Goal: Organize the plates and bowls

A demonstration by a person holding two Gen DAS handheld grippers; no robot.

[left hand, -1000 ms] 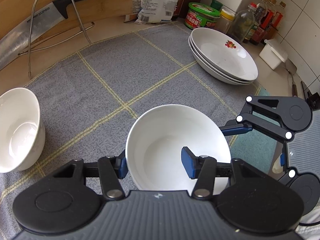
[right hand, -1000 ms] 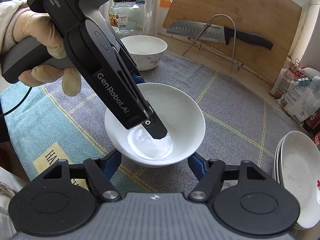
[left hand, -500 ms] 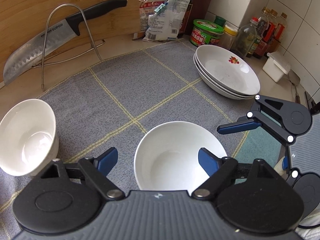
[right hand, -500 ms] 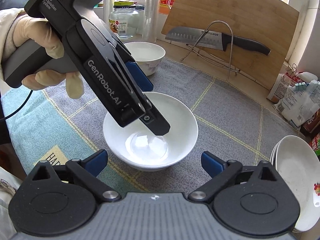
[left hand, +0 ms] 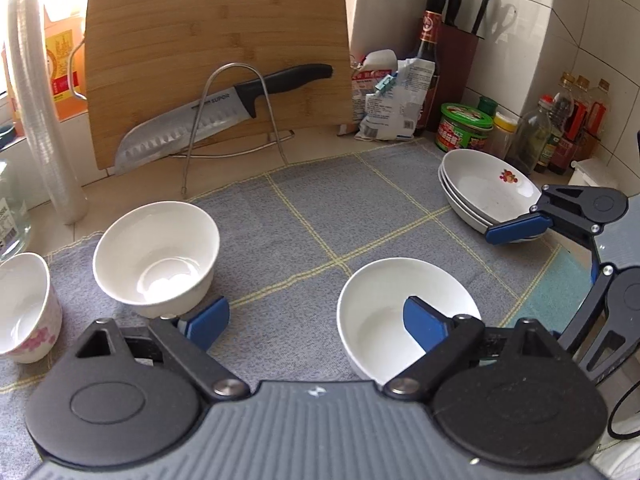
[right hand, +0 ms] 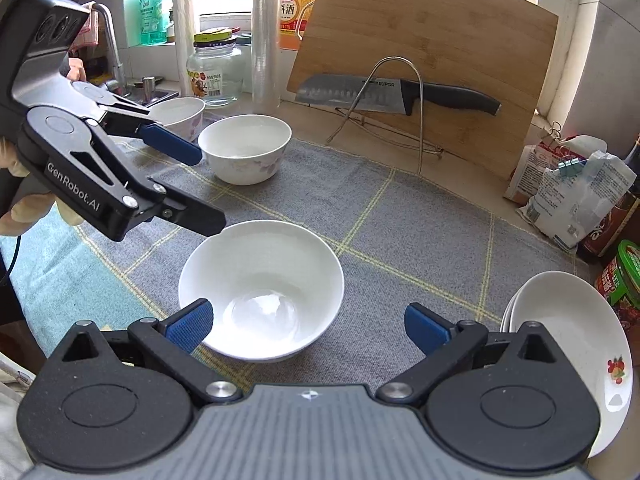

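Left wrist: grey checked cloth [left hand: 328,216], tiled wall [left hand: 580,20].

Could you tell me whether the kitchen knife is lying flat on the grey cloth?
No, the kitchen knife rests across the wire rack against the wooden cutting board, behind the grey cloth.

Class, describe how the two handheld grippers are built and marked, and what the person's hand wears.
Both grippers, left and right, are black linkages with blue finger pads and a ribbed grey body. The left reads "GenRobot.AI", trails a black cable, and its hand wears a pale glove.
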